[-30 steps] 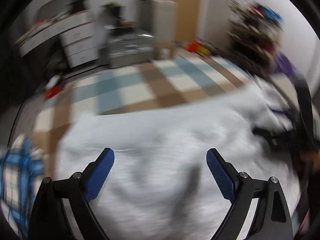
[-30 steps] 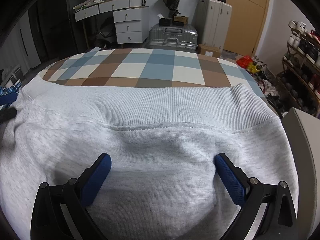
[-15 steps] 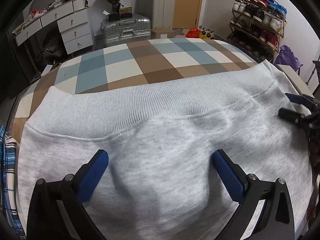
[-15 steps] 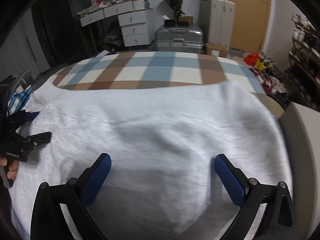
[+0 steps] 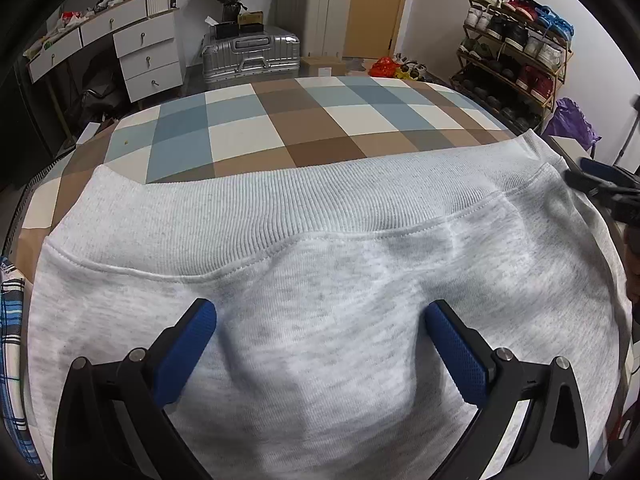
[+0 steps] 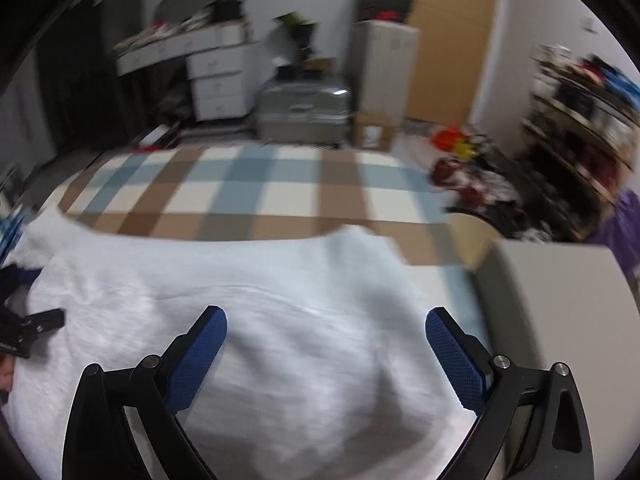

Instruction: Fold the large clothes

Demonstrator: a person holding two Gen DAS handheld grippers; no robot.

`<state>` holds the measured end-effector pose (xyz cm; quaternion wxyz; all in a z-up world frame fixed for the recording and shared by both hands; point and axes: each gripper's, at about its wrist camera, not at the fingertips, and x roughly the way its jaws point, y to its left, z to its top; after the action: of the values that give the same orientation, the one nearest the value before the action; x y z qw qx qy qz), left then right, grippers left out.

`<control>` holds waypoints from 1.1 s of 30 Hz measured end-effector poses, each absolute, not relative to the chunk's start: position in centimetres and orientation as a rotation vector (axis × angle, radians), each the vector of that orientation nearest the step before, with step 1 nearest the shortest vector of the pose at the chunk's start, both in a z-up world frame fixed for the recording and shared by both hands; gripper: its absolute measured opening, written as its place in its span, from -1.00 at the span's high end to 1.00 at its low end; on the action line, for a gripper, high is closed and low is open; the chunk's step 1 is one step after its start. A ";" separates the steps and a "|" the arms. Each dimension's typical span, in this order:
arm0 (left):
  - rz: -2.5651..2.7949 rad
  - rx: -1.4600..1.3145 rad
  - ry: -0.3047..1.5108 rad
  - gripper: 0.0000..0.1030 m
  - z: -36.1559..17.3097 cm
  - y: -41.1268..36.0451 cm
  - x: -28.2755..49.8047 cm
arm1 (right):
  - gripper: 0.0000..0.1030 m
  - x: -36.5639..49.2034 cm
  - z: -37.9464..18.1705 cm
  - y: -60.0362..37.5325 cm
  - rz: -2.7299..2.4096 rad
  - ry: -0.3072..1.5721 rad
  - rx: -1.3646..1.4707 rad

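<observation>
A light grey sweatshirt (image 5: pixel 320 264) lies spread flat on the checked cover (image 5: pixel 304 120), its ribbed hem band (image 5: pixel 280 208) running across on the far side. My left gripper (image 5: pixel 320 314) hovers just above the sweatshirt's body, jaws wide open, nothing between the blue pads (image 5: pixel 188 344). The right wrist view is motion-blurred. It shows my right gripper (image 6: pixel 326 320) also open over the sweatshirt (image 6: pixel 240 280), nearer its right edge. In the left wrist view the right gripper (image 5: pixel 588 178) shows at the sweatshirt's far right corner.
A blue plaid garment (image 5: pixel 10 320) lies off the sweatshirt's left edge. A grey box (image 6: pixel 552 300) stands close on the right. Behind the bed are a silver suitcase (image 5: pixel 250 56), white drawers (image 5: pixel 148 56) and a shoe rack (image 5: pixel 516 52).
The left wrist view settled from blur to a sharp, steady look at the sweatshirt, and its jaws spread slightly wider. The right gripper lifted and drew back, so its view is now blurred.
</observation>
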<state>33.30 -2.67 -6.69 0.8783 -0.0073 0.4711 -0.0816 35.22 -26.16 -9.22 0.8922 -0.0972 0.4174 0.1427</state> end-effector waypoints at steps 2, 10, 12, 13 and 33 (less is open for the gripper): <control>-0.174 -0.015 0.985 -0.98 -6.7 -2.7 33.3 | -1.00 36.5 -11.6 -24.2 0.290 0.910 -0.269; -0.170 -0.013 0.983 -0.98 -6.7 -2.7 33.1 | -1.00 37.2 -13.7 -25.5 0.330 0.967 -0.163; -0.153 0.003 0.982 -0.99 -6.7 -3.1 32.7 | -1.00 37.3 -13.7 -25.9 0.335 0.972 -0.170; -0.147 0.008 0.981 -0.99 -6.7 -3.1 32.5 | -1.00 37.3 -13.8 -26.1 0.346 0.981 -0.156; -0.075 -0.039 0.984 -0.98 -6.6 -4.6 26.4 | -1.00 28.6 -10.8 -27.8 0.326 0.908 -0.189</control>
<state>26.40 -4.60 -6.59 0.8806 -0.0187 0.4722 -0.0362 28.55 -27.78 -10.82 0.8816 -0.0908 0.4359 0.1565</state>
